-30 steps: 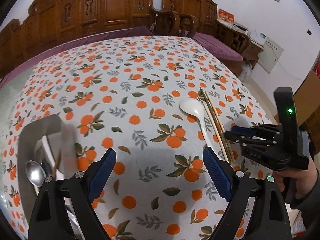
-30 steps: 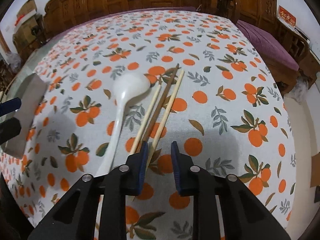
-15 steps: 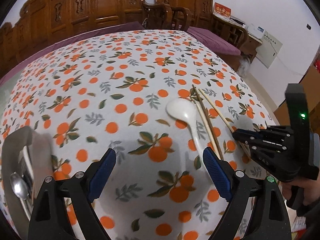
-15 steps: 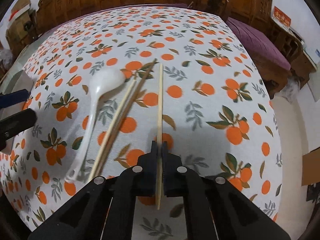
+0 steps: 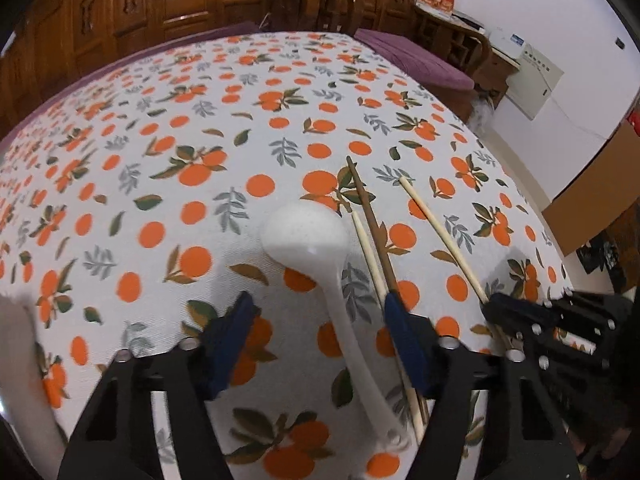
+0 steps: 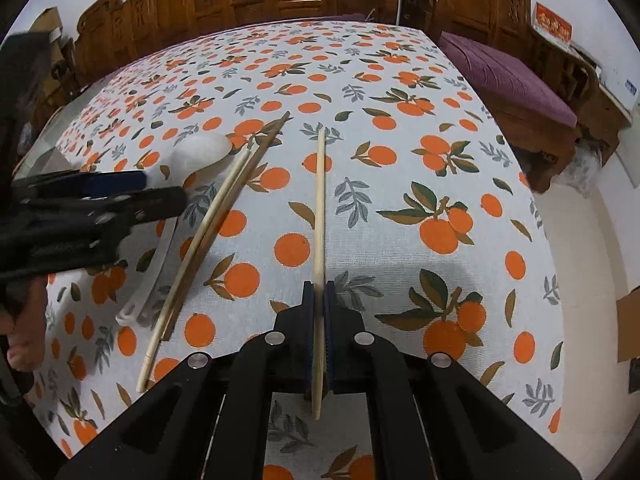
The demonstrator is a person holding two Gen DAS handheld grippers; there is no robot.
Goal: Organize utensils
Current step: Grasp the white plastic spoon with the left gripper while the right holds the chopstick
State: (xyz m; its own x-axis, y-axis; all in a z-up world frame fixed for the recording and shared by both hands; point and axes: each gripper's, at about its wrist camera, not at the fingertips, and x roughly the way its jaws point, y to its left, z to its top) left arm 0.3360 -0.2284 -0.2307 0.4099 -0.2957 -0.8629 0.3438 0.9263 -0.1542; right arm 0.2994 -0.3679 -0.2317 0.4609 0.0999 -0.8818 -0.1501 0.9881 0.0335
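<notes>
A pale bamboo chopstick (image 6: 319, 216) is clamped in the shut right claw (image 6: 319, 332). The left claw (image 5: 320, 344) is closing around the white ceramic spoon (image 5: 320, 264), not yet gripped; the slick handle could be squeezed out sideways.

Both tools alike: left gripper (image 5: 320, 322) and right gripper (image 6: 319, 298) have matte black plastic frames with open triangular cut-outs, silver round screw heads at the joints, and dark blue ribbed pads (image 5: 404, 334) lining each finger.
</notes>
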